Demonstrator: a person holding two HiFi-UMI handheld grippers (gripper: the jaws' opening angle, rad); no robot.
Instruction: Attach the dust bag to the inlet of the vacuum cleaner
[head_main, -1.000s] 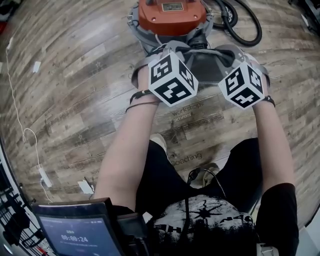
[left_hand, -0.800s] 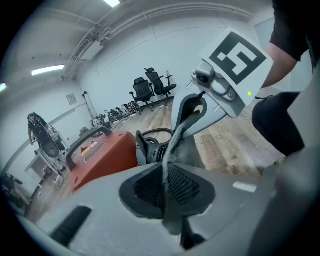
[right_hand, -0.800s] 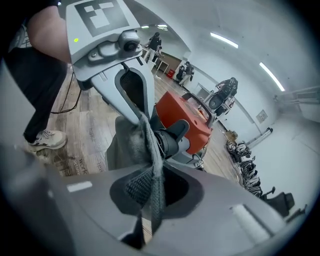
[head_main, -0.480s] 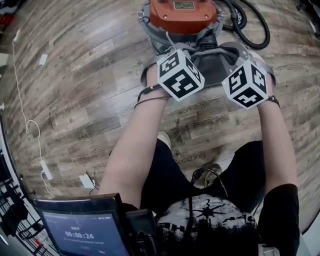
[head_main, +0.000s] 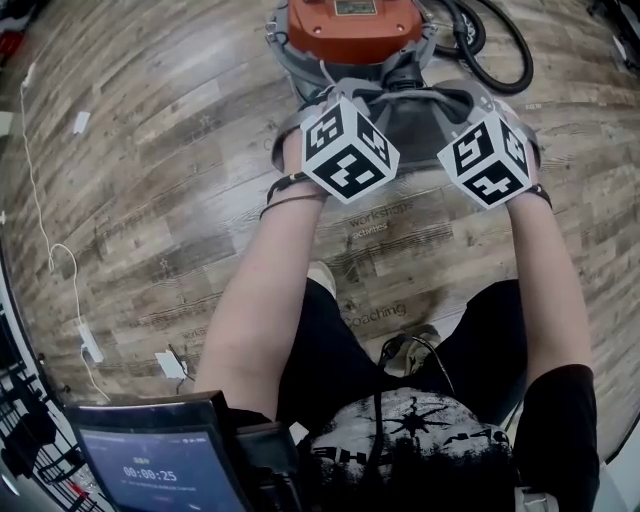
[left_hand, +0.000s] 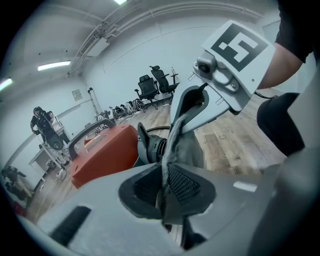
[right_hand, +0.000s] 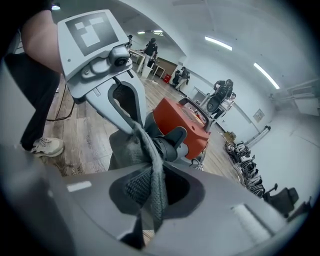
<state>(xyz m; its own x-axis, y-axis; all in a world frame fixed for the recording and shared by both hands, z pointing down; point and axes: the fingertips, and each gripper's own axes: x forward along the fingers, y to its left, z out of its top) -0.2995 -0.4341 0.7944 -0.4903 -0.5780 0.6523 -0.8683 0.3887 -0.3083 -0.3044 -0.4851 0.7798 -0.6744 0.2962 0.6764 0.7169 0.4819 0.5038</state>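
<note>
A person holds 2 handheld grippers over a wood-plank floor (head_main: 150, 200), a grey fabric dust bag (head_main: 415, 118) stretched between them near the top centre of the head view. The left gripper (left_hand: 164, 175) pinches one edge of the cloth between its pads. The right gripper (right_hand: 150, 190) pinches the opposite edge the same way. Both sets of jaws have just been easing open a little, with fabric between them and the pads on the cloth.

The bag's span runs left to right across the head view. The vacuum cleaner (head_main: 345, 25), orange-topped, stands just beyond it at the top edge. Its black inlet (right_hand: 169, 141) points back toward the person and sits close behind the cloth, between the 2 grippers. Neither hand looks clearly nearer. The coming move appears to be a short push away from the person, up the frame, to bring the bag onto the inlet. Where the bag's opening lies cannot be made out.

A black hose (head_main: 500, 60) loops at upper right, beside the machine and apart from that path. The slack cloth itself drapes in front of the inlet and may hide it. A screen (head_main: 160, 460) shows at lower left.
</note>
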